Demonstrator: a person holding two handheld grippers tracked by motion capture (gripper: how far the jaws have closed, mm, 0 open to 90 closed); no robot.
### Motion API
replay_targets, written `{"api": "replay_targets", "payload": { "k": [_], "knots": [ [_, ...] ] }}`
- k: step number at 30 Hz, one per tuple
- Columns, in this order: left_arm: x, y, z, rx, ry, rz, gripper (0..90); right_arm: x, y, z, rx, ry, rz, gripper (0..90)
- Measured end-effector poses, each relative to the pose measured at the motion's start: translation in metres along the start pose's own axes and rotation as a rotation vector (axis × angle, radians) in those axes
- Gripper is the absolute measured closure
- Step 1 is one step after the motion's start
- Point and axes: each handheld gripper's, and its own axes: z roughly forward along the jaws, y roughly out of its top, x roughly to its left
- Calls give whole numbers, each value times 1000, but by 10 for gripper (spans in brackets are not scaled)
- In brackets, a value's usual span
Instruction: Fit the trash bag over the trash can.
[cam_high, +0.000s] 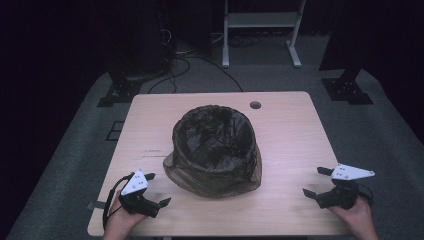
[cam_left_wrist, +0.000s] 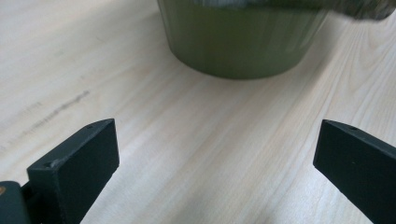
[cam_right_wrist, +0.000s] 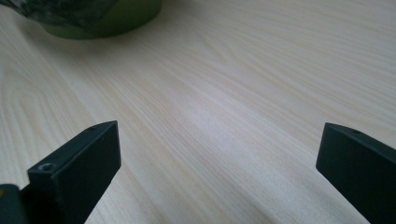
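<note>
dark room, grey carpet (cam_high: 380, 135)

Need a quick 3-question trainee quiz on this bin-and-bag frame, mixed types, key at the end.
1. True or false: the black plastic bag lines the round green bin and folds over its rim.
2. Are the jaws of the left gripper apart or together?
3. What is the right gripper holding? A) the bag B) nothing C) the bin

Key: 1 true; 2 apart; 3 B. The bin stands mid-way on the pale wooden table, between both grippers.
</note>
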Motion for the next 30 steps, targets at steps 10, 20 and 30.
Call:
{"api": "replay_targets", "payload": {
  "k": [10,20,30],
  "knots": [
    [2,-12,13,103,5,8,0,3,-7,17,116,-15,-48,0],
    [0,-17,18,148,3,17,0,6,-6,24,189,-9,-66,0],
    [3,-17,19,166,-6,-32,0,3,-6,25,205,15,-37,0]
  ]
}}
